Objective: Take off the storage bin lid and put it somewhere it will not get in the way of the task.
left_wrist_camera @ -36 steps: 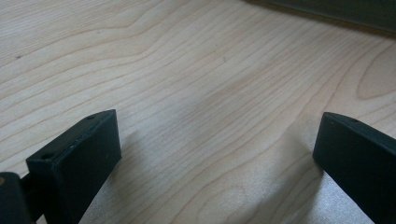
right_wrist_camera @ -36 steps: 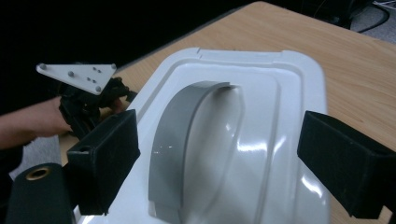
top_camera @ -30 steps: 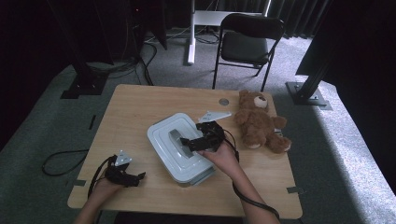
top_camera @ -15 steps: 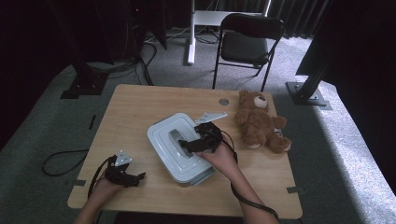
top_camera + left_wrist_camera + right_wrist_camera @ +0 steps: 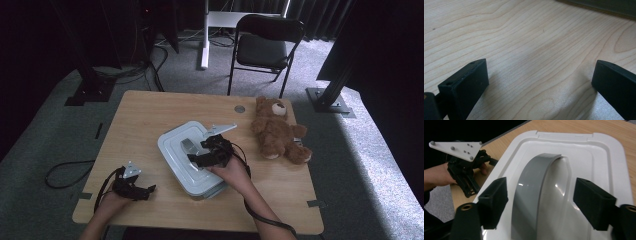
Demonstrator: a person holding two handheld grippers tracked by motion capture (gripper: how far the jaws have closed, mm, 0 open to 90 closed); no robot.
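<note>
- Right gripper [image 5: 540,202]: jaws spread, just been closing, straddling the grey handle [image 5: 534,192] without pinching it
- Left gripper [image 5: 131,187]: jaws spread, nothing between, resting on the table [image 5: 150,115]
- Risk: jaws off-centre may slip off the smooth handle
- White lidded bin [image 5: 192,152]: mid-table, long axis diagonal, handle arching along it

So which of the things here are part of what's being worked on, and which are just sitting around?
In the job:
- white box lid
- its grey handle, between the right gripper's fingers, which have just been closing; no contact yet
- left gripper, open, resting on the table

Lying about:
- teddy bear, to the right of the lid
- folding chair, beyond the table
</note>
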